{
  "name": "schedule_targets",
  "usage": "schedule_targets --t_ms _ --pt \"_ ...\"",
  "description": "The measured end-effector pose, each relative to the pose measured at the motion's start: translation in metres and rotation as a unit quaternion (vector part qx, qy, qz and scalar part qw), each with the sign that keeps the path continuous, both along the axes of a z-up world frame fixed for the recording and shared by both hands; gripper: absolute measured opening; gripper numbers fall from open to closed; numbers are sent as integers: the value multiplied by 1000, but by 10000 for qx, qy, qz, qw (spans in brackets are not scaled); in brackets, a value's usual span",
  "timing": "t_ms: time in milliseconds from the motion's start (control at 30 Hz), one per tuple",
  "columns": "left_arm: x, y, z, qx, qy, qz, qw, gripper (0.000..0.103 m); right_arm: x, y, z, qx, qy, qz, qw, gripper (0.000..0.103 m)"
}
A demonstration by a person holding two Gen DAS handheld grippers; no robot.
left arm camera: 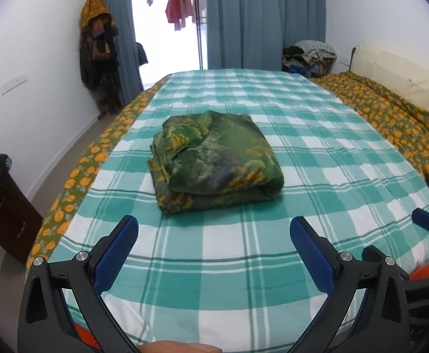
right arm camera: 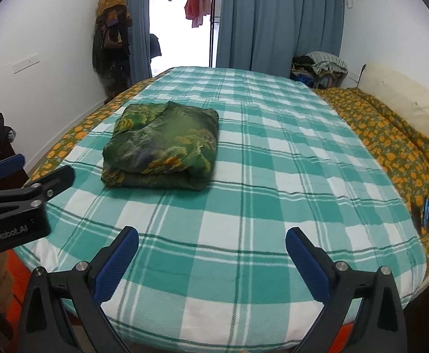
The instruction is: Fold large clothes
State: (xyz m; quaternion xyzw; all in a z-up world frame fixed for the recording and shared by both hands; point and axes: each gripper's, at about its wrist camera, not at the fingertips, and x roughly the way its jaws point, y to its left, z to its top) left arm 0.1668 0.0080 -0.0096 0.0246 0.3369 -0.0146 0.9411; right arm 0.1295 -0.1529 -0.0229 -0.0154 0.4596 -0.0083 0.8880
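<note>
The folded green garment (left arm camera: 214,161) sits as a squat bundle on the checked bed cover (left arm camera: 317,153), its thick rolled fold facing the viewer and its long axis running crosswise. It lies dead ahead of the left hand-held gripper (left arm camera: 214,232), and ahead and to the left of the right hand-held gripper (right arm camera: 211,242). Both are spread wide, holding nothing, well short of it. The left looks nearer.

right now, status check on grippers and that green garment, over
Left gripper open, empty. Right gripper open, empty. Green garment folded in a bundle on the checked sheet, untouched. Nothing between grippers and bundle.
</note>
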Motion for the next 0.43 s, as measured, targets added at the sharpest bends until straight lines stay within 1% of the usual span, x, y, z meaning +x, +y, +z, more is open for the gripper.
schedule_targets --t_ms 167,333,433 --pt "3 -1 -7 42 57 60 10000 102 1 -1 -6 -16 58 -33 10000 102" --pt "5 6 -12 -167 173 137 9996 102 2 -1 -10 -20 98 -30 9999 102" --pt "4 4 -11 -81 113 123 9998 102 3 -1 -12 1 129 -16 9999 102"
